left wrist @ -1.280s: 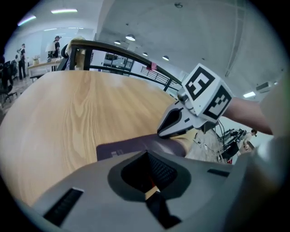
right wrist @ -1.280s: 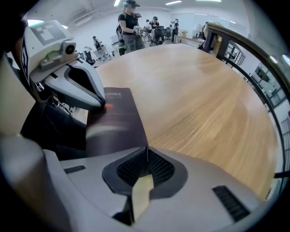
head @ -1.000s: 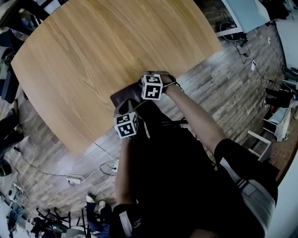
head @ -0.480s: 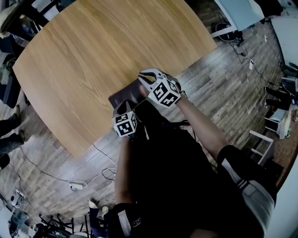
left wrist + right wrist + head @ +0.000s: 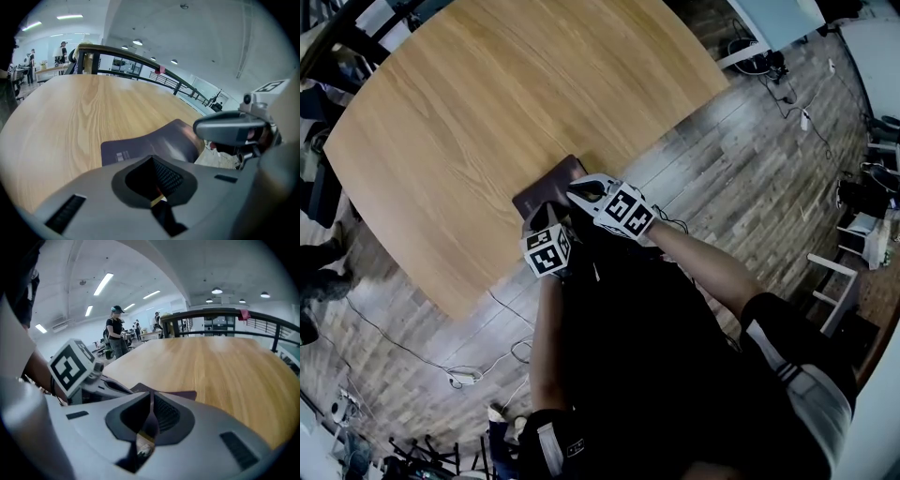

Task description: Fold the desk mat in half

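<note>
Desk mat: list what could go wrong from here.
The right claw pinches only the thin edge of the desk mat, so it may slip free mid-fold. The mat sits at the near edge of the table; a pull could drag it off instead of folding it.

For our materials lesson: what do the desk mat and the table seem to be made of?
Desk mat: probably flexible faux leather or rubbery plastic, dark grey-purple with a soft sheen; one side curls up smoothly without creasing.
Table: light wood or wood-grain laminate, matte; long grain lines show, but which of the two cannot be told.
</note>
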Demonstrator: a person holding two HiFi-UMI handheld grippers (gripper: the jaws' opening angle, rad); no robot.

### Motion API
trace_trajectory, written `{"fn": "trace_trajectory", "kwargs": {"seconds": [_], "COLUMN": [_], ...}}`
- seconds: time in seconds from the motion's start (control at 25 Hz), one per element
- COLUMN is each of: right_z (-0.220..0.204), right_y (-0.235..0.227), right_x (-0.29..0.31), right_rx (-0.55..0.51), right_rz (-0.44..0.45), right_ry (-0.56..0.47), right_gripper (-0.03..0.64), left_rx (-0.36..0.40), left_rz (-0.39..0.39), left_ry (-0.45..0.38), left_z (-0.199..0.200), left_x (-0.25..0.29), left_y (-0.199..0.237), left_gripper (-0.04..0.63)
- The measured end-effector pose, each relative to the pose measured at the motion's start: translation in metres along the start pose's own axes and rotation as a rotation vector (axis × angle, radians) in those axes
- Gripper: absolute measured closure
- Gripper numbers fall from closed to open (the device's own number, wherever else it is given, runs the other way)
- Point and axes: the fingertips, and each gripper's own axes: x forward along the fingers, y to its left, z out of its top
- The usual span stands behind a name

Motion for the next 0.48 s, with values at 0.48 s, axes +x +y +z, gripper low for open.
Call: {"fn": "trace_trajectory", "kwargs": {"seconds": [0.48], "right_z": [-0.043], "right_y": [-0.024], "right_x": [0.024], "right_rx": [0.155], "right_rz": [-0.055], "right_ry": [0.065], "right_gripper": [0.577], "left_rx": [-0.02], "left_rz": [0.015], "left_ry": [-0.088], "left_z": [0.003], "left_x": [-0.003], "left_y": [0.002], "left_gripper": [0.572]}}
